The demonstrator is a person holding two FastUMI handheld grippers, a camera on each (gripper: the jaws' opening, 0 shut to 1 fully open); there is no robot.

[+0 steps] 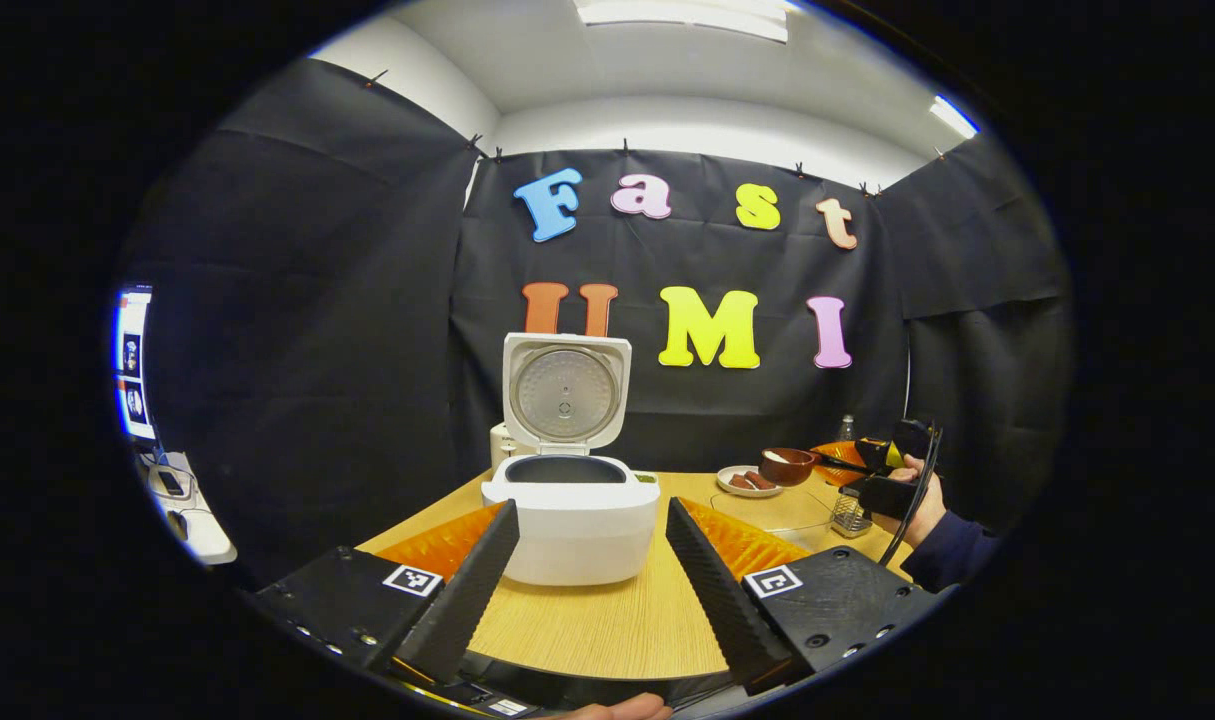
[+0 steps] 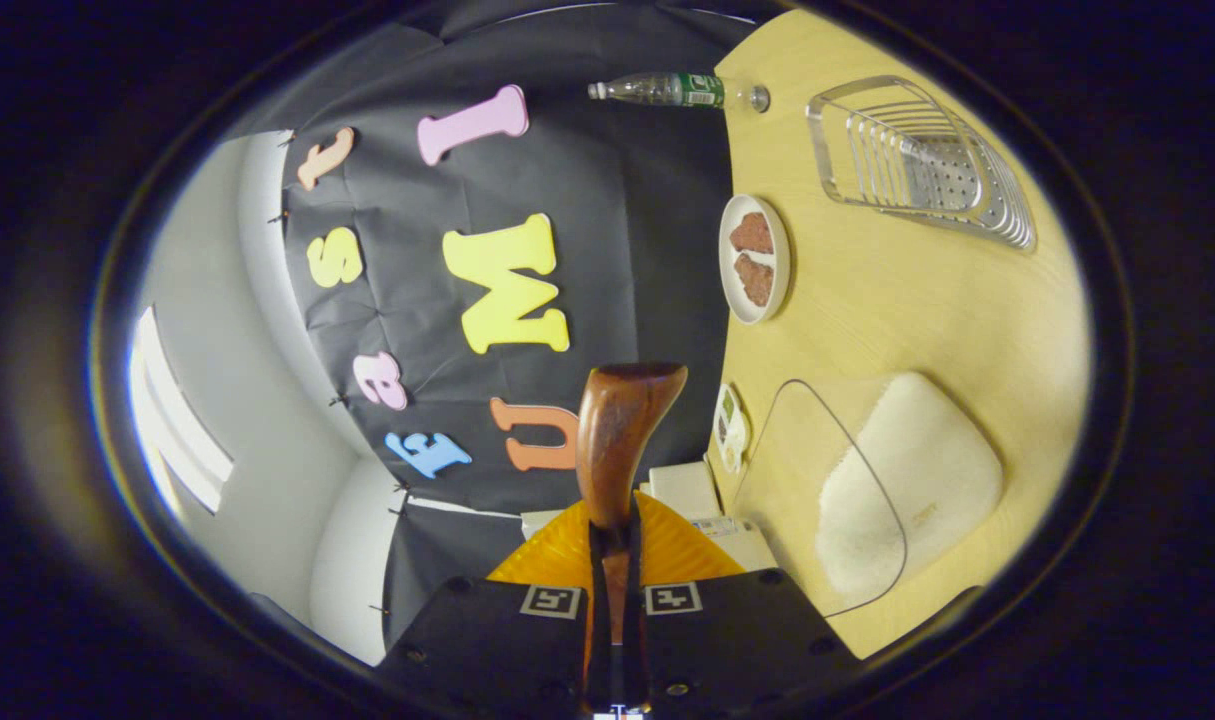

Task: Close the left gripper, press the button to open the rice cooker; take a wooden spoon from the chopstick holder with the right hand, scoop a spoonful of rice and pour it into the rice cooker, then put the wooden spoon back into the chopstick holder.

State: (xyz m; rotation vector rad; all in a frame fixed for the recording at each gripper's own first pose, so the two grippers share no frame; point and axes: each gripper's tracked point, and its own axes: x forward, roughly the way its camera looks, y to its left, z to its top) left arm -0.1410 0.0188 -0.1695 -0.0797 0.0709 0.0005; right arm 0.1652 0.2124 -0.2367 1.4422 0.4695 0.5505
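Spoon (image 2: pixel 622 430) handle sits pinched between the right gripper's (image 2: pixel 615 560) pressed-together fingers, camera rolled sideways, probably to tip the bowl of the spoon. That hand hovers over a brown bowl (image 1: pixel 787 465), right of the rice cooker (image 1: pixel 571 500) on the desk (image 1: pixel 607 620). Left gripper's (image 1: pixel 592 545) fingers are spread, framing the cooker; its lid (image 1: pixel 565 392) stands upright, ready for rice.
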